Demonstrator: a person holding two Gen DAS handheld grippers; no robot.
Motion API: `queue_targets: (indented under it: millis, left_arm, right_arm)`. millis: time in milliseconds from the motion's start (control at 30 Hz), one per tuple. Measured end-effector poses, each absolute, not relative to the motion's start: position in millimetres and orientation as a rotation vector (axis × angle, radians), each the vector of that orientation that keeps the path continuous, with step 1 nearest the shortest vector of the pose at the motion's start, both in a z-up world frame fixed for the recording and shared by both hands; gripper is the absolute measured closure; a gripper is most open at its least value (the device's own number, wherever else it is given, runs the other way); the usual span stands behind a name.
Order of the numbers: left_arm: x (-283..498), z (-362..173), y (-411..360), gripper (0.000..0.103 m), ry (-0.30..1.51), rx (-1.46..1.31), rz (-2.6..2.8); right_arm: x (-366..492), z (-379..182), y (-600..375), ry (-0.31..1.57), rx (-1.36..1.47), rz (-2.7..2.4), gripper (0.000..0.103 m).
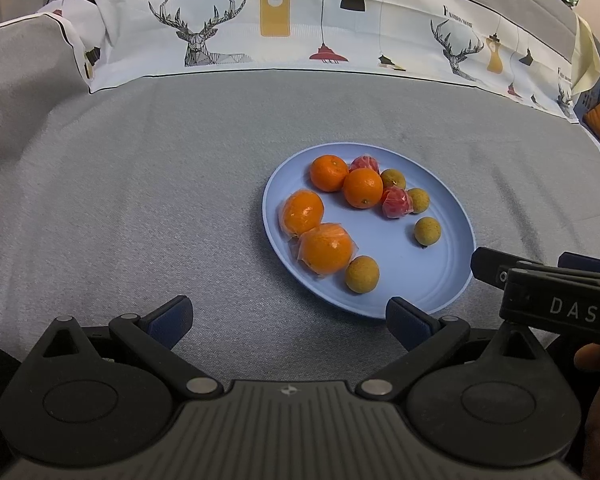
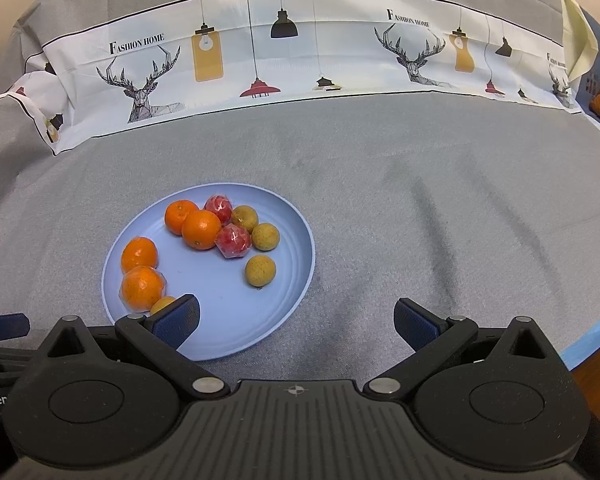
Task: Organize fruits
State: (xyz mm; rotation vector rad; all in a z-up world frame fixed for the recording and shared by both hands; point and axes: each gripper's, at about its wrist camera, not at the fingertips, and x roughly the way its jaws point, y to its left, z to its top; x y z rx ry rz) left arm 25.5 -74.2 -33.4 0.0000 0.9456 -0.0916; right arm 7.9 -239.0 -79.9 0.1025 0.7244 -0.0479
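Clearly "FASHION HOME" on printed cloth (image 1: 260, 20), "DAS" on right gripper (image 1: 540, 268), fruit-filled plate (image 1: 420, 280)

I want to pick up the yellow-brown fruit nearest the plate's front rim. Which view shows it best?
The left wrist view: the yellow-brown fruit lies in full sight beside a wrapped orange. In the right wrist view, the right tongs' left finger hides most of it, leaving only a sliver.

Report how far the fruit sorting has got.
Done: every visible fruit sits on the blue plate, oranges grouped left, yellow-brown fruits mostly right. In hand: nothing; left tool and right tool are open. Left: one yellow-brown fruit lies beside the oranges.
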Motion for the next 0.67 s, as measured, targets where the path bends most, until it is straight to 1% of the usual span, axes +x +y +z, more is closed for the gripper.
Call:
queue_targets:
  millis: [667]
  left_arm:
    - [29.0,-31.8,-73.2,0.0,0.922,-0.023,-0.122]
  right_arm:
    - [8.7,-73.8,-237.8,0.706,0.106,-0.035,0.001]
